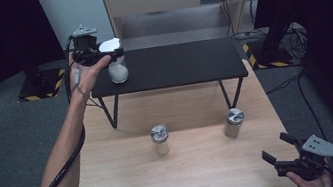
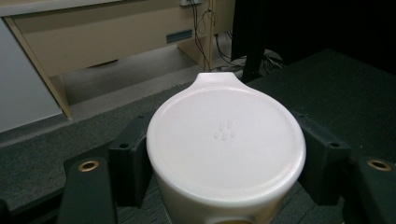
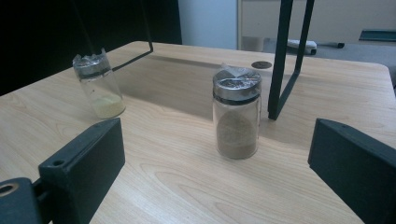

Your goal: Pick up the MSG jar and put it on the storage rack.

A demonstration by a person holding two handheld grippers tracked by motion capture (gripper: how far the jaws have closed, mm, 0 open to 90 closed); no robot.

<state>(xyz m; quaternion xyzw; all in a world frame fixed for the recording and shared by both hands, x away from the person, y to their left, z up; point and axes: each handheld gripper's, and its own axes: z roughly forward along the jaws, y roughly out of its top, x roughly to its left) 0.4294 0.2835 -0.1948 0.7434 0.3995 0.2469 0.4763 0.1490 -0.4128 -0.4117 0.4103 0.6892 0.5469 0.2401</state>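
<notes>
Two jars seen beyond spread fingers

A metal-lidded jar of brown powder is seen standing on the wooden surface ahead, between the two black fingers and apart from both. A jar of yellow powder is set farther off, beyond the left finger. A black frame leg is planted just beside the brown jar.

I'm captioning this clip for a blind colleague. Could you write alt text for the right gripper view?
Two open black gripper jaws frame a glass spice jar with a silver lid, holding brown powder, upright on a wooden table. A second jar with yellow powder stands farther back at left, and a black shelf leg rises just behind the first.
</notes>
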